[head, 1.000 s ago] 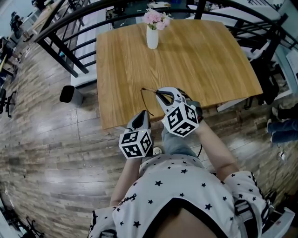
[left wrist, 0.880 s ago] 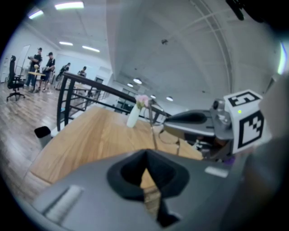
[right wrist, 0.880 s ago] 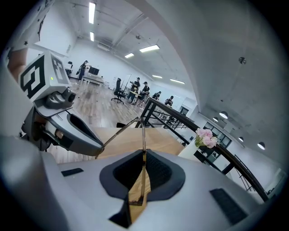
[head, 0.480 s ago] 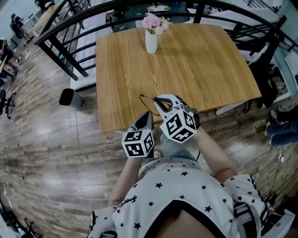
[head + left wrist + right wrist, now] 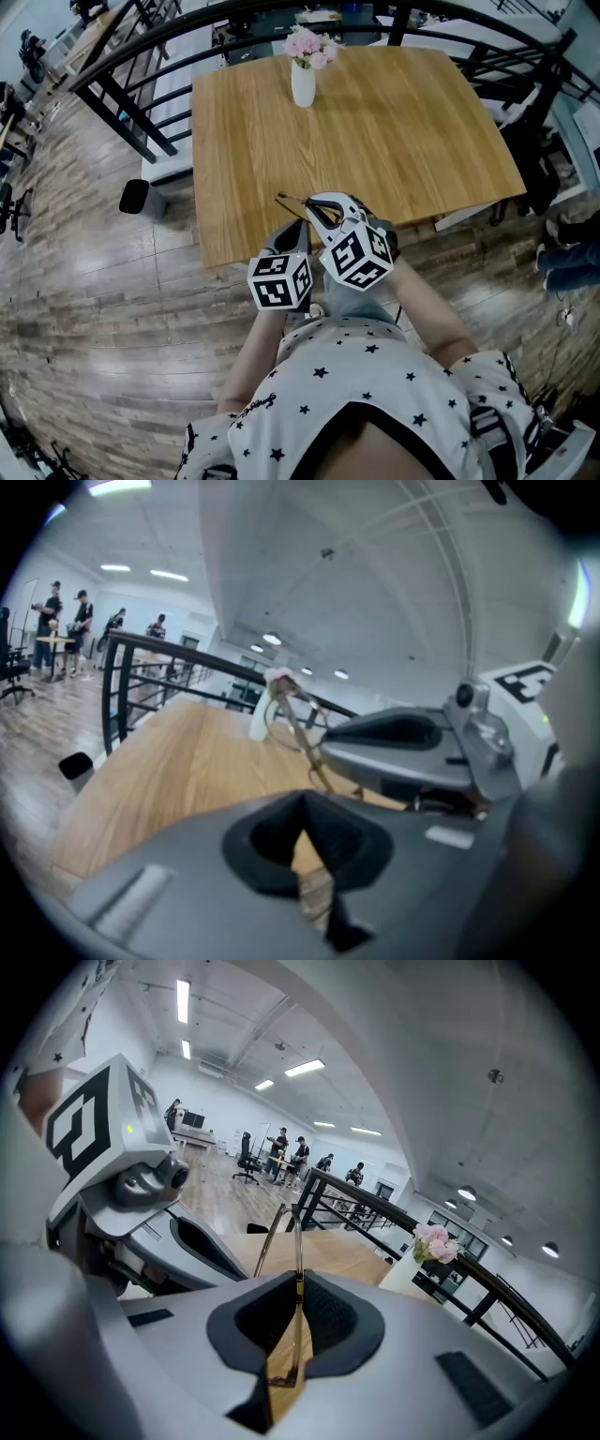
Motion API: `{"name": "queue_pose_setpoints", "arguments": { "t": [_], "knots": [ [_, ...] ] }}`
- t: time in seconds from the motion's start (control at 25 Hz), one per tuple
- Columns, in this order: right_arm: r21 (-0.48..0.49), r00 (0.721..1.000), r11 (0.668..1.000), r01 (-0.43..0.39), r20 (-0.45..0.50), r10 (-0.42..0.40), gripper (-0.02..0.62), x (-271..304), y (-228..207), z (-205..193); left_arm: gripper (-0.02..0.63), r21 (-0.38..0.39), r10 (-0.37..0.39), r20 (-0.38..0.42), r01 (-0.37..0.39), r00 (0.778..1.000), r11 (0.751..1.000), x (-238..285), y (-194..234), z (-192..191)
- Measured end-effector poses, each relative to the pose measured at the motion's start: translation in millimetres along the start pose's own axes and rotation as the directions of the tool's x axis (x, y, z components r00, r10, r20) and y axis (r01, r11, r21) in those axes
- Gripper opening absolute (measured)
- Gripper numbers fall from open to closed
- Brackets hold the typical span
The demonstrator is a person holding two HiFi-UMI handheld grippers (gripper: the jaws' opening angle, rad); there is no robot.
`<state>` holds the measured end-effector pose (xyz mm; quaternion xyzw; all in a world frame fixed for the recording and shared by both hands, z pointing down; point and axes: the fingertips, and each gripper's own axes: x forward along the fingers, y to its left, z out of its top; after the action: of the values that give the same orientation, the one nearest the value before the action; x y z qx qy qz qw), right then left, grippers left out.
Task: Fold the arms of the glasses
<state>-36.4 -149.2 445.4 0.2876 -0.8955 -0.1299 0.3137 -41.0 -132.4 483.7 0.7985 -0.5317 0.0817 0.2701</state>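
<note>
Pinches one arm of thin-rimmed glasses (image 5: 287, 199) between the fingers (image 5: 342, 1321) of the right gripper (image 5: 319, 204), raised just above the wooden table (image 5: 403, 122), close to its near edge and toward its left corner. Holds the left gripper (image 5: 294, 232) just below and beside the glasses, at the table's rim, fingers (image 5: 258, 841) pressed nearly together with only a thin slit between. Cannot tell whether the glasses' other arm reaches into that slit. Works hard against the near edge, both marker cubes just off the wood. Has a wide run of tabletop ahead and to the right, up to a white vase (image 5: 303, 84) of pink flowers (image 5: 311, 44) at the far edge. Faces a black railing (image 5: 117, 112) past the far and left sides, with plank floor (image 5: 103, 281) stretching out on the left.
</note>
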Motion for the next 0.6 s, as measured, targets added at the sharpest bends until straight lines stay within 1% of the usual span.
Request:
{"name": "queue_pose_setpoints", "arguments": {
  "t": [0.6],
  "knots": [
    [0.015,1.0,1.0,-0.012,0.02,0.012,0.021,1.1,8.2,3.6,0.008,-0.001,0.007,0.013,-0.007,1.0,1.0,3.7,0.6,4.5]
  ]
}}
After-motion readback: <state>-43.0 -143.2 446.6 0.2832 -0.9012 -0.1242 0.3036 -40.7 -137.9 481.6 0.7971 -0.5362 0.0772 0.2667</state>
